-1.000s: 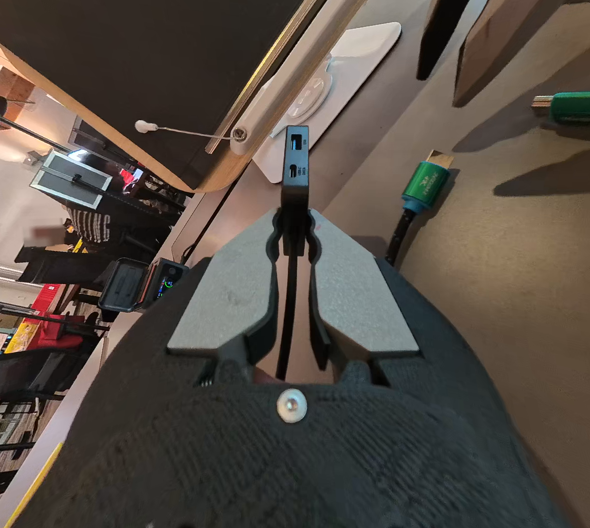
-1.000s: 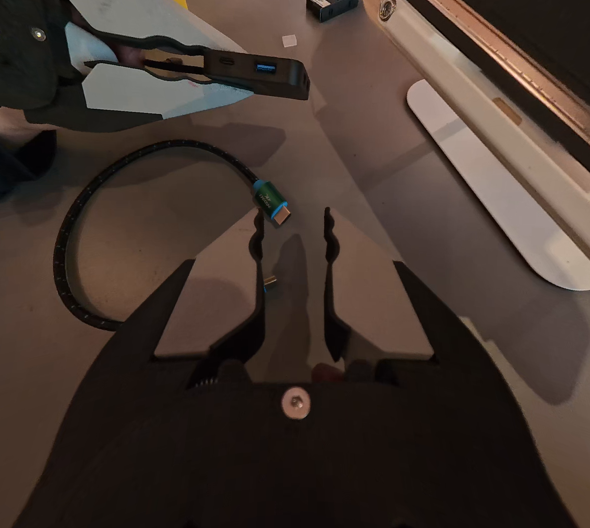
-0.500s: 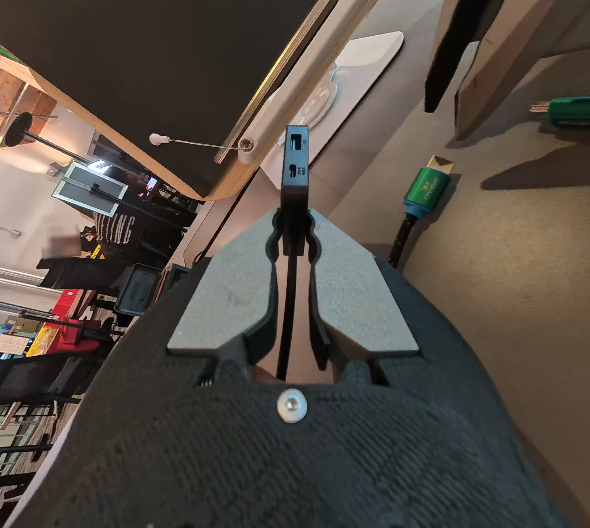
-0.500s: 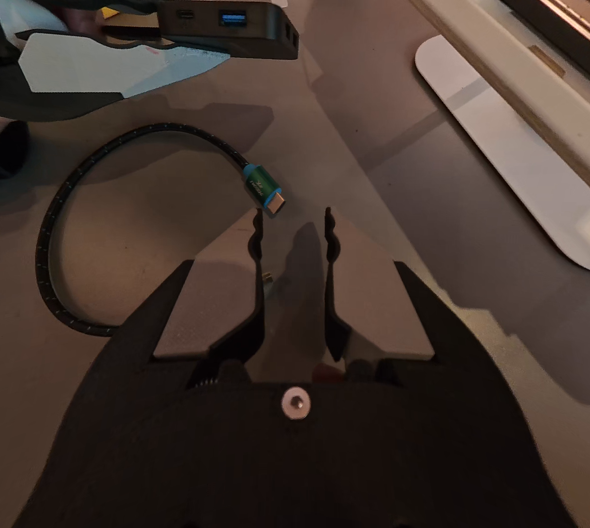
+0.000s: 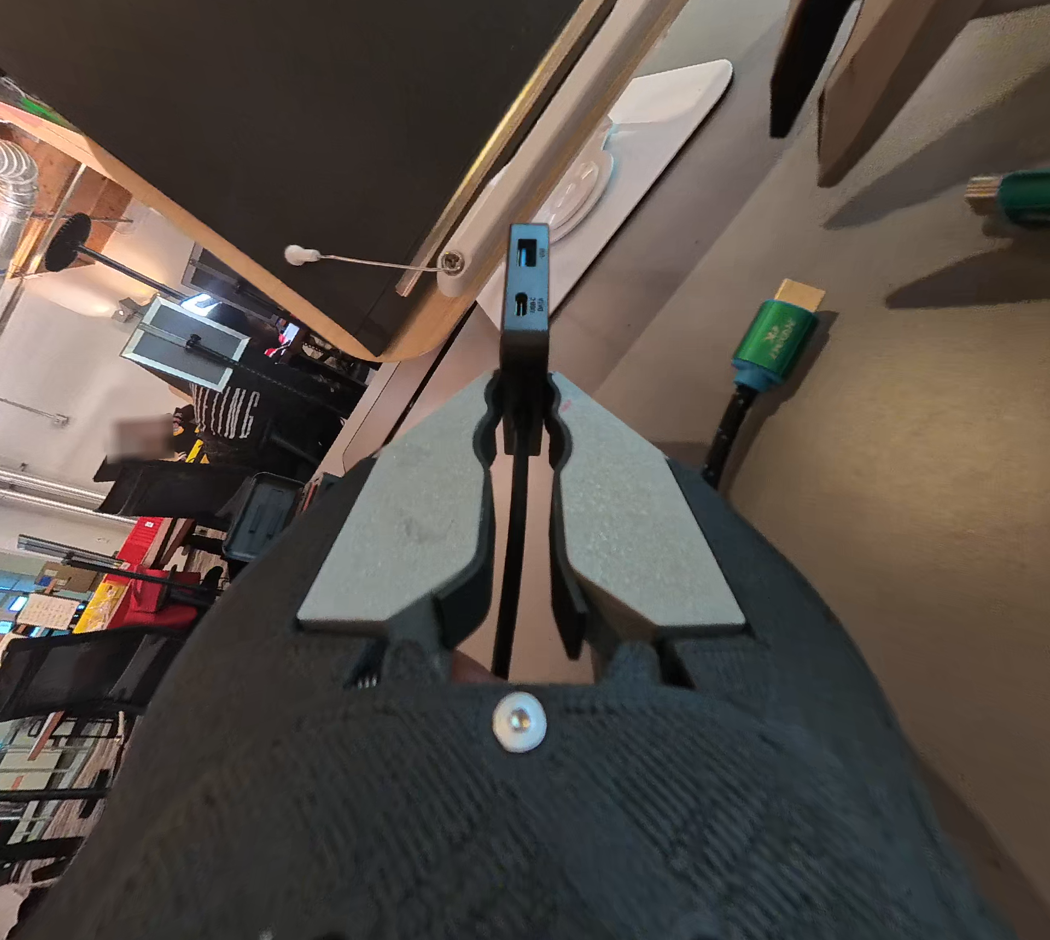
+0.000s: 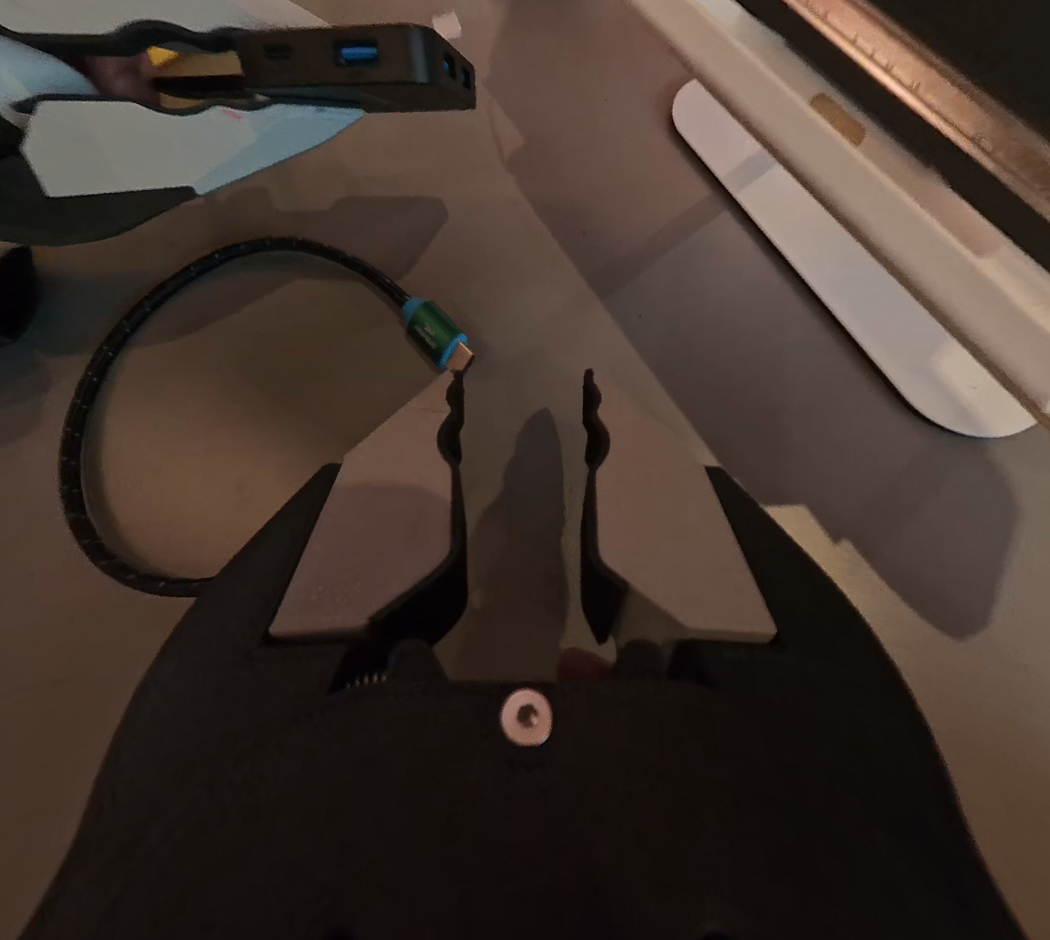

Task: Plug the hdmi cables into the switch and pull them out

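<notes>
Left wrist view: left gripper (image 5: pixel 524 390) pinching black switch (image 5: pixel 527 299), lifting it above bench (image 5: pixel 886 543). Second green plug (image 5: pixel 1017 197) showing here only, cut off. Right gripper (image 6: pixel 523 384) gaping wide, empty, beside green plug (image 6: pixel 434 336); cable (image 6: pixel 113 373) partly hiding.

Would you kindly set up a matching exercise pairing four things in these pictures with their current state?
Things:
1. switch
2. green HDMI plug
3. left gripper
4. right gripper

States:
A. open, empty
B. lying on the table
C. shut on something
D. held above the table

Pairs: 1-D, 2-B, 3-C, 4-A
</notes>
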Available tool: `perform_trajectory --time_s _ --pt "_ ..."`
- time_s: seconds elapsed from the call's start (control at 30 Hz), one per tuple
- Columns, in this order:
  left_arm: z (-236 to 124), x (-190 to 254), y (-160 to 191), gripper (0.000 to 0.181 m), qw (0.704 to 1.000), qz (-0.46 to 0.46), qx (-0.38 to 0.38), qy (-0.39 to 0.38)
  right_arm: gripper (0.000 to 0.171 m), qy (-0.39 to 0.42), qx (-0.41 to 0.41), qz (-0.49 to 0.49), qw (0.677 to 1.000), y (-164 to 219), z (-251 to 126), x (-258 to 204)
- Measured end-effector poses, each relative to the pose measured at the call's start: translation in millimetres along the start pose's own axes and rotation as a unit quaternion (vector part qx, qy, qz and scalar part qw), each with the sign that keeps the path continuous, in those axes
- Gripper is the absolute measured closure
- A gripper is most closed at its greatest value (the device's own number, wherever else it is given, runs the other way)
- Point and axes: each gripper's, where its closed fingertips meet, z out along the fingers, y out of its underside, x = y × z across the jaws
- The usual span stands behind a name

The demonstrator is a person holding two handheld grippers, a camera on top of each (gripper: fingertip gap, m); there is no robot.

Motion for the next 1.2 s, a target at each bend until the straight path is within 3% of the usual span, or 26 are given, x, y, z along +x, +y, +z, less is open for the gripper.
perform_trajectory --time_s 0.3,0.57,0.67,0.73,0.77,1.0,1.2 --pt "-4.5 9.8 -17.7 0.170 0.998 0.015 0.058 0.021 0.129 -0.017 0.021 -0.007 1.000 -7.5 -0.8 -7.9" --pt "-52.7 33.8 -86.1 0.170 0.954 -0.042 0.263 0.134 0.117 -0.106 0.133 -0.021 0.985 -42.8 -23.4 -36.3" --pt "-63.4 31.6 -93.3 0.170 0.933 -0.098 0.297 0.179 0.125 -0.144 0.174 -0.047 0.973 -54.3 -38.9 -51.9" --pt "-68.6 28.2 -95.6 0.170 0.921 -0.126 0.313 0.196 0.140 -0.156 0.194 -0.075 0.966 -59.4 -45.8 -63.6" --pt "-69.7 27.5 -95.8 0.170 0.917 -0.133 0.316 0.202 0.153 -0.164 0.199 -0.092 0.962 -60.2 -48.9 -70.8" --pt "-54.3 38.8 -80.8 0.170 0.939 -0.101 0.258 0.203 0.155 -0.143 0.236 -0.162 0.947 -68.8 -64.8 -86.3" --pt "-40.3 50.7 -67.0 0.170 0.959 -0.046 0.210 0.183 0.153 -0.133 0.206 -0.197 0.949 -59.8 -52.9 -92.8"
